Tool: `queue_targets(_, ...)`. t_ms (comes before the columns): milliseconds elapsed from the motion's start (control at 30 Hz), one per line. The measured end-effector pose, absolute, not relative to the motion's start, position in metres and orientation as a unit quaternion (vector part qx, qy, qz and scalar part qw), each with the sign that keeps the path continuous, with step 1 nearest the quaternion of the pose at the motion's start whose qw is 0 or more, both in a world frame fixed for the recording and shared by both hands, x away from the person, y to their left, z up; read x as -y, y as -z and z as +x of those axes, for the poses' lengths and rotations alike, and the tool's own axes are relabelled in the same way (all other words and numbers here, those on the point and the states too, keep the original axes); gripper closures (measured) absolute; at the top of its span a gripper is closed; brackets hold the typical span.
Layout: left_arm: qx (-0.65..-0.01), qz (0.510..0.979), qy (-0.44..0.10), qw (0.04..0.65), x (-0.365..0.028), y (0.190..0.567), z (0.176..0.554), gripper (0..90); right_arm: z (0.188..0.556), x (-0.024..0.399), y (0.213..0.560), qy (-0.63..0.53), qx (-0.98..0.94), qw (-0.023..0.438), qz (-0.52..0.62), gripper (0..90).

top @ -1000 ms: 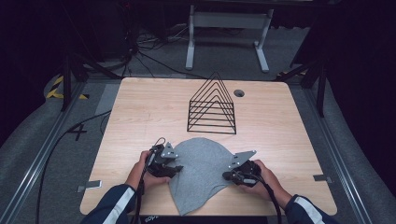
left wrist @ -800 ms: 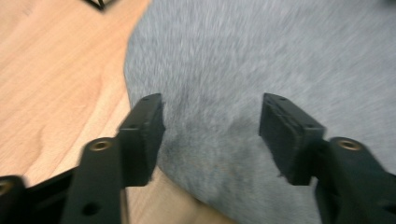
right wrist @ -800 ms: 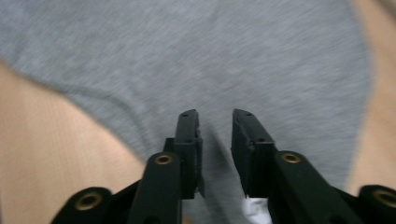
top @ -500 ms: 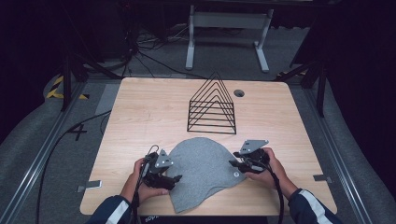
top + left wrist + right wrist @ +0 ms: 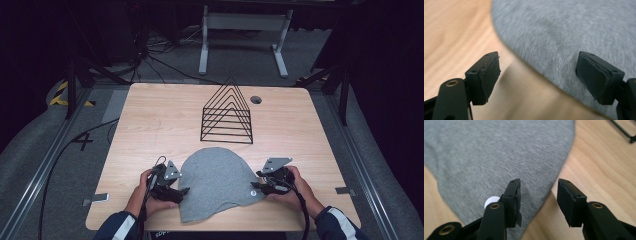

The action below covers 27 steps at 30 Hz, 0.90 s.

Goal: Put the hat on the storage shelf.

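Observation:
A grey knit hat point(image 5: 215, 182) lies flat on the wooden table point(image 5: 150, 125), near its front edge. My left gripper point(image 5: 182, 191) is open at the hat's left edge. In the left gripper view the hat point(image 5: 564, 37) runs under the right jaw, the left jaw stands over bare wood, and nothing is held in the left gripper point(image 5: 537, 67). My right gripper point(image 5: 256, 186) is open at the hat's right edge. In the right gripper view the hat point(image 5: 494, 152) ends between the jaws of the right gripper point(image 5: 539, 192), beside a small white round tag point(image 5: 491, 201).
A black wire rack point(image 5: 227, 112) of triangular frames stands behind the hat, mid-table; its foot point(image 5: 624, 130) shows in the right gripper view. A round cable hole point(image 5: 256, 99) sits at the back right. Bare wood lies left and right of the rack.
The hat has gone from a bunched, pointed shape to a smooth rounded one. Both grippers have moved apart to its two sides, the left one nearer the front edge.

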<state>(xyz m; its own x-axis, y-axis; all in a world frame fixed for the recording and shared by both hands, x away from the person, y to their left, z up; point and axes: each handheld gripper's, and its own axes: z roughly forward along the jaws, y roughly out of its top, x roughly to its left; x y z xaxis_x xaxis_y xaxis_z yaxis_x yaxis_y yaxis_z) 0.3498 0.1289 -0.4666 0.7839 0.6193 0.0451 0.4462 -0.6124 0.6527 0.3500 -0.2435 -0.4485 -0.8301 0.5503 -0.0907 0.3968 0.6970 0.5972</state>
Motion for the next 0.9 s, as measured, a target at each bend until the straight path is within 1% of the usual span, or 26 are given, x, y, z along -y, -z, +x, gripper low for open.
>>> queue_targets(133, -0.306, 0.884, -0.133, 0.327, -0.131, 0.465, 0.36, 22.8, 0.346, 0.241, 0.447, -0.282, -0.914, 0.135, 0.257, 50.5)
queue_targets(167, -0.313, 0.879, -0.119, 0.34, -0.134, 0.463, 0.367, 22.8, 0.35, 0.239, 0.445, -0.296, -0.91, 0.134, 0.259, 48.5)
queue_targets(200, -0.313, 0.879, -0.119, 0.34, -0.134, 0.463, 0.367, 22.2, 0.35, 0.239, 0.445, -0.296, -0.91, 0.134, 0.259, 48.5)
queue_targets(267, -0.324, 0.872, -0.105, 0.353, -0.135, 0.461, 0.373, 21.7, 0.361, 0.236, 0.442, -0.302, -0.903, 0.14, 0.271, 43.5)
queue_targets(367, -0.329, 0.874, -0.093, 0.344, -0.132, 0.464, 0.382, 19.6, 0.379, 0.229, 0.44, -0.315, -0.896, 0.14, 0.28, 40.9)
queue_targets(433, -0.333, 0.878, -0.101, 0.329, -0.128, 0.467, 0.387, 19.1, 0.392, 0.221, 0.441, -0.318, -0.895, 0.143, 0.28, 38.9)
queue_targets(500, -0.33, 0.878, -0.104, 0.331, -0.125, 0.469, 0.391, 16.2, 0.405, 0.213, 0.443, -0.318, -0.892, 0.14, 0.288, 35.7)
queue_targets(533, -0.327, 0.88, -0.102, 0.33, -0.124, 0.468, 0.391, 16.5, 0.411, 0.208, 0.444, -0.32, -0.893, 0.136, 0.288, 35.1)
queue_targets(667, -0.321, 0.881, -0.103, 0.331, -0.119, 0.469, 0.392, 15.1, 0.42, 0.195, 0.45, -0.311, -0.897, 0.133, 0.284, 31.8)
queue_targets(700, -0.322, 0.881, -0.103, 0.332, -0.117, 0.47, 0.392, 15.1, 0.421, 0.193, 0.452, -0.301, -0.899, 0.139, 0.285, 28.9)
queue_targets(767, -0.32, 0.88, -0.105, 0.335, -0.116, 0.47, 0.392, 15.0, 0.425, 0.194, 0.455, -0.308, -0.895, 0.129, 0.296, 26.1)
queue_targets(800, -0.321, 0.882, -0.102, 0.331, -0.115, 0.469, 0.391, 15.0, 0.426, 0.194, 0.455, -0.307, -0.894, 0.129, 0.299, 25.7)
queue_targets(833, -0.318, 0.882, -0.102, 0.332, -0.115, 0.47, 0.392, 15.1, 0.426, 0.195, 0.456, -0.307, -0.895, 0.125, 0.299, 27.2)
queue_targets(900, -0.315, 0.883, -0.103, 0.331, -0.114, 0.469, 0.393, 15.2, 0.426, 0.195, 0.455, -0.312, -0.897, 0.112, 0.293, 33.1)
